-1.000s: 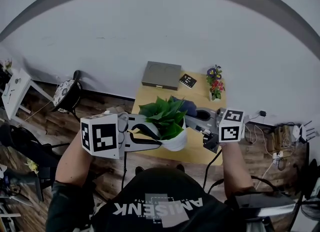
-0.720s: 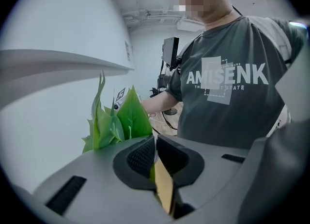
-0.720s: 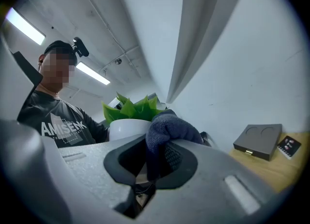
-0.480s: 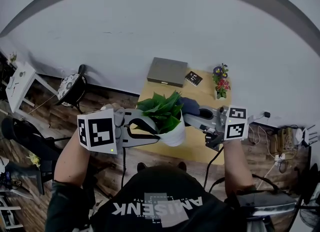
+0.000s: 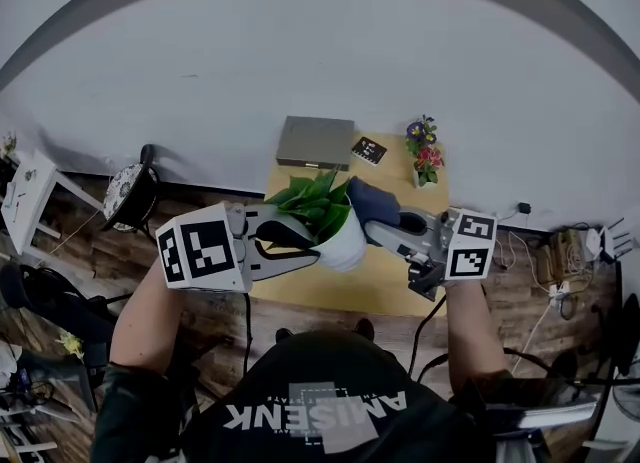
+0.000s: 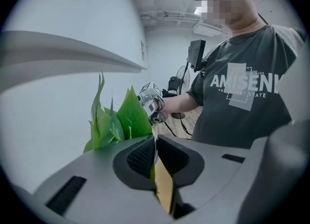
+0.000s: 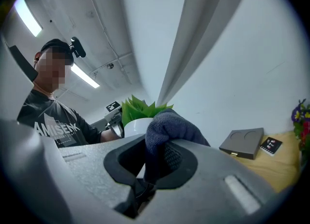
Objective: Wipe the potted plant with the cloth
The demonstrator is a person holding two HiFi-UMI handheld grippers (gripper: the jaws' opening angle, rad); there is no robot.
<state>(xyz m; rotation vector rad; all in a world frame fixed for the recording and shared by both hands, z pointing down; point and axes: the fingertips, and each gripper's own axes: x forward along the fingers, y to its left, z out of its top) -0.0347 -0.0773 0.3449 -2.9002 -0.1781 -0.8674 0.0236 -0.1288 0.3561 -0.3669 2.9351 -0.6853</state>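
The potted plant has broad green leaves [image 5: 312,206] in a white pot [image 5: 345,248], over the left part of the yellow wooden table [image 5: 385,286]. My left gripper [image 5: 300,243] comes in from the left and is shut on the pot's thin white rim. In the left gripper view that rim stands between the pads [image 6: 141,156], with the leaves [image 6: 118,121] just behind. My right gripper [image 5: 388,226] is shut on a dark blue cloth [image 5: 372,203], which lies against the leaves on the plant's right side. In the right gripper view the cloth [image 7: 169,126] bulges above the jaws, in front of the pot [image 7: 138,127].
At the table's back edge, against the white wall, lie a grey flat box [image 5: 314,143] and a small black card [image 5: 368,151]. A small vase of flowers [image 5: 425,151] stands to their right. A chair [image 5: 135,186] stands on the wooden floor at the left, and cables [image 5: 545,286] lie at the right.
The pot has shifted slightly toward the back of the table in my left gripper. My right gripper has moved the cloth a little up along the leaves. Both grips are unchanged.
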